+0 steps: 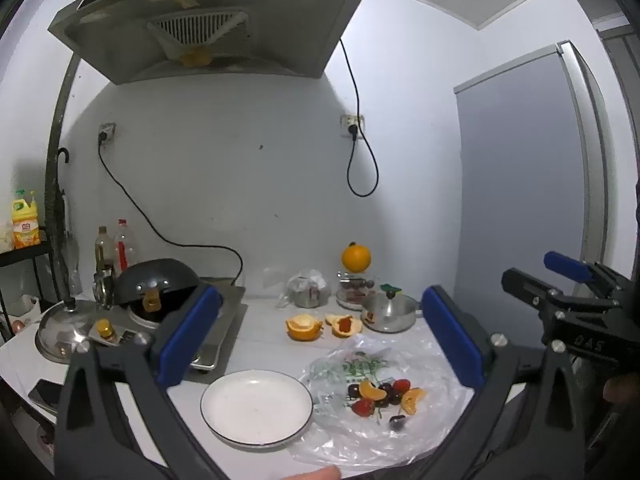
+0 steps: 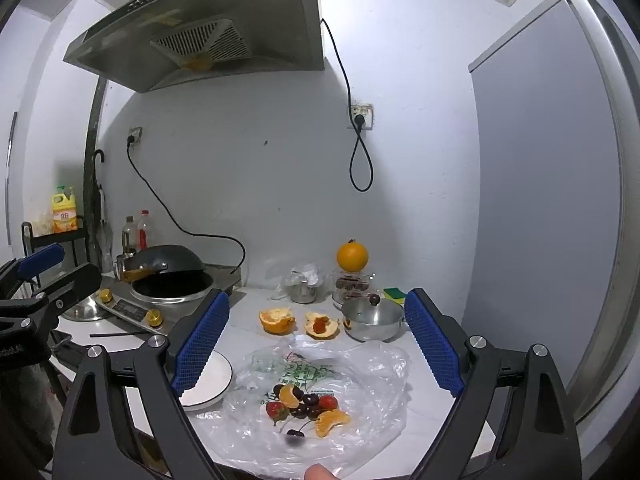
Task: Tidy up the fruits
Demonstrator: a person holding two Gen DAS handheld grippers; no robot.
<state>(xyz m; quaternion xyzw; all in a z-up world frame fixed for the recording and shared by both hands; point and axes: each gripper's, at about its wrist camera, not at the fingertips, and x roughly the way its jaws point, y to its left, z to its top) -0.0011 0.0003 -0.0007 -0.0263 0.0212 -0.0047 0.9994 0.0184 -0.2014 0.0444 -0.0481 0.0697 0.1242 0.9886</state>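
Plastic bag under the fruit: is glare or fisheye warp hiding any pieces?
Left wrist view: plastic bag shows mild sheen, fruit pile readable; range hood bows heavily. Right wrist view: the lowest cherry looks blurred through plastic; the rest reads sharp.

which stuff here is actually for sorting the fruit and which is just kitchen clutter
For the job: fruit pile on the plastic bag, white plate, left gripper, right gripper.

Just lying about: wok, small steel pot, whole orange, orange peels.

The left tongs (image 1: 320, 344) hang spread wide above the counter (image 1: 264, 344), framing an empty white plate (image 1: 256, 406) beside fruit (image 1: 384, 396) piled on a plastic bag (image 1: 432, 432).
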